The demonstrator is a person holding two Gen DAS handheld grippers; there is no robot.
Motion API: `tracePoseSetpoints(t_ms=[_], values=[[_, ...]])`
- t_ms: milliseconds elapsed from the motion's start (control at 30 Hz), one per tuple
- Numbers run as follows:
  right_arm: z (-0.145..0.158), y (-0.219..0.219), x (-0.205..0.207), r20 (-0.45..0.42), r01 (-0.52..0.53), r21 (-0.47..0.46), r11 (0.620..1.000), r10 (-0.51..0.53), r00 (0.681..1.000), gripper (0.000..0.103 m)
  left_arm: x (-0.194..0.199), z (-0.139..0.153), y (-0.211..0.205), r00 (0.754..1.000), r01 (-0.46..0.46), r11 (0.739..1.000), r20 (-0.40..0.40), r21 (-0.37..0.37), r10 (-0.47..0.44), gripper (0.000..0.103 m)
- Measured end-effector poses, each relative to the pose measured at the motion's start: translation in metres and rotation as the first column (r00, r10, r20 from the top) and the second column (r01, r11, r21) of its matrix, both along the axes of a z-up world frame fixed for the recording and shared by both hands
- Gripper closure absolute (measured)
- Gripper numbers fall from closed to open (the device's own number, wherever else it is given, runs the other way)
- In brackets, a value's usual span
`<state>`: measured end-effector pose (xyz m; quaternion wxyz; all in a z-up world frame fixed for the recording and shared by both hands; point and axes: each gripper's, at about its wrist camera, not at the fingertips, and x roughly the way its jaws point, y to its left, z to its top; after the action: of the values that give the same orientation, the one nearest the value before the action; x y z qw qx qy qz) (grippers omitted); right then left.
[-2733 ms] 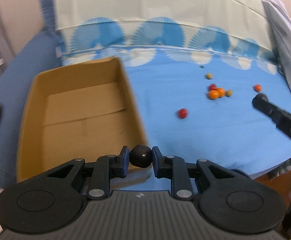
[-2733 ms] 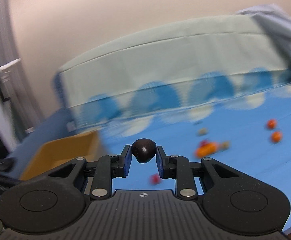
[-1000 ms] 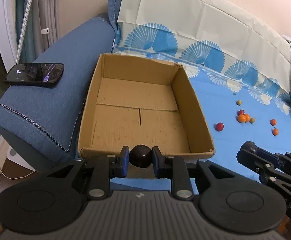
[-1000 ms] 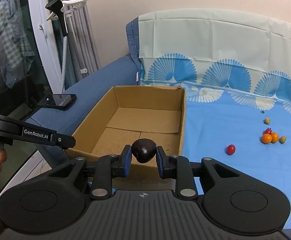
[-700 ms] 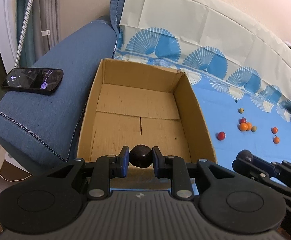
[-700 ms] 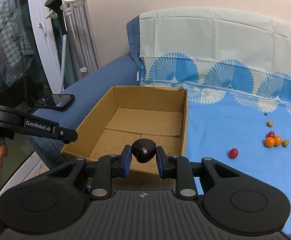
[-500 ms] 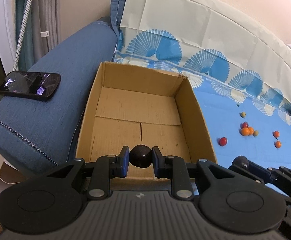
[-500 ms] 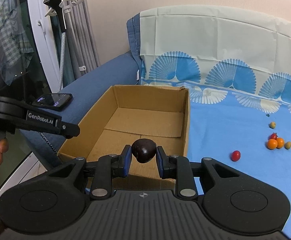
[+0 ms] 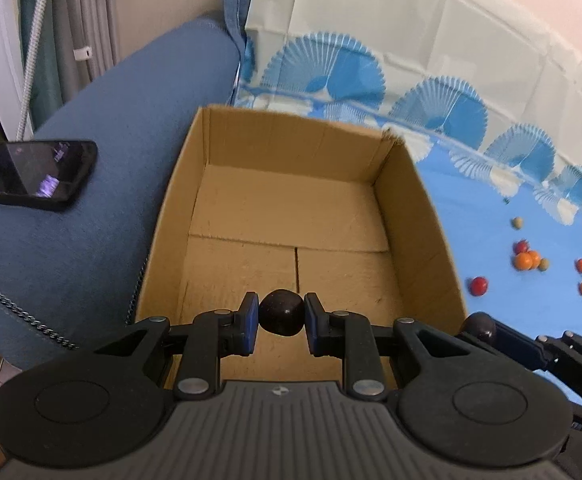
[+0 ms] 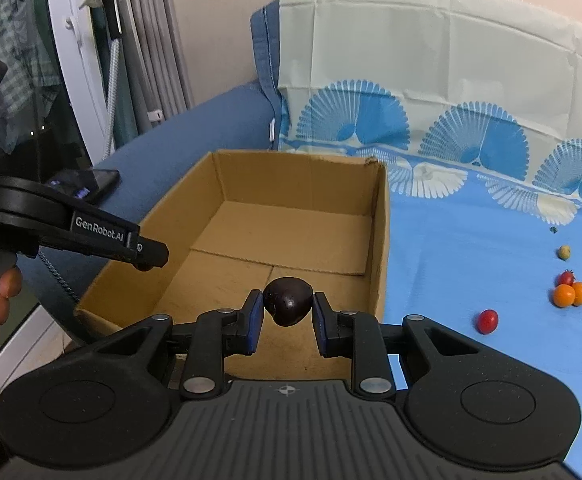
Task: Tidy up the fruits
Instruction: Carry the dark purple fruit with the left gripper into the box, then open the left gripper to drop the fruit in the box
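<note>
Left wrist view: left gripper (image 9: 281,317) sits at lower centre of the frame, its blue pads clamped on a small dark purple round fruit (image 9: 281,312). Behind it, filling mid-frame, lies the open brown cardboard box (image 9: 427,216) with a bare floor. The fruit appears to hang over the box's near end. At lower right, the right gripper (image 9: 478,326) carries a second dark round fruit (image 9: 478,325) just outside the box's right wall. Small red, orange and greenish fruits (image 9: 527,258) lie scattered on the blue patterned cloth (image 9: 483,200) at right. A black phone (image 9: 31,174) rests on the blue sofa arm at left.

Right wrist view: the right gripper is likewise closed on its dark fruit at lower centre, level with the box's near wall. The left gripper enters from the left over the box's near left corner.

Step in hand, as judged: delivery of both fruits to the box. The next move calls for lowering each fruit inside the walls before parting the pads.
</note>
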<state>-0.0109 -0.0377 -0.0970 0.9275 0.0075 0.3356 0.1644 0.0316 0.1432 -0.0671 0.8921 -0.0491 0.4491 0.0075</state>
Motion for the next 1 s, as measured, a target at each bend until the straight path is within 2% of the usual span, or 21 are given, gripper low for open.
tracePoseSetpoints(t_ms=[400,800,867,900,933,1000], values=[[-0.041,0.008,0.032,-0.088,-0.02,-0.06,0.998,0.014,0.996,0.076,0.036,-0.064,-0.004,0.991,0.01,0.998,-0.13,0.055,-0.003,0.076],[-0.062,0.017,0.045,-0.139,-0.08,-0.122,0.989,0.062,0.988,0.075,0.051,-0.095,-0.006,0.98,0.037,0.994,-0.197,0.103,-0.016,0.074],[-0.063,0.017,0.046,-0.145,-0.089,-0.125,0.988,0.07,0.987,0.075,0.052,-0.097,-0.006,0.979,0.048,0.994,-0.204,0.095,-0.028,0.051],[-0.063,0.018,0.046,-0.139,-0.092,-0.131,0.987,0.073,0.988,0.069,0.051,-0.095,-0.005,0.979,0.045,0.995,-0.202,0.091,-0.025,0.023],[-0.062,0.019,0.046,-0.131,-0.099,-0.143,0.985,0.08,0.988,0.063,0.05,-0.092,-0.005,0.981,0.038,0.995,-0.192,0.088,-0.021,0.005],[-0.055,0.021,0.042,-0.094,-0.111,-0.151,0.982,0.098,0.991,0.028,0.044,-0.082,-0.006,0.989,0.032,0.996,-0.149,0.081,-0.02,0.0]])
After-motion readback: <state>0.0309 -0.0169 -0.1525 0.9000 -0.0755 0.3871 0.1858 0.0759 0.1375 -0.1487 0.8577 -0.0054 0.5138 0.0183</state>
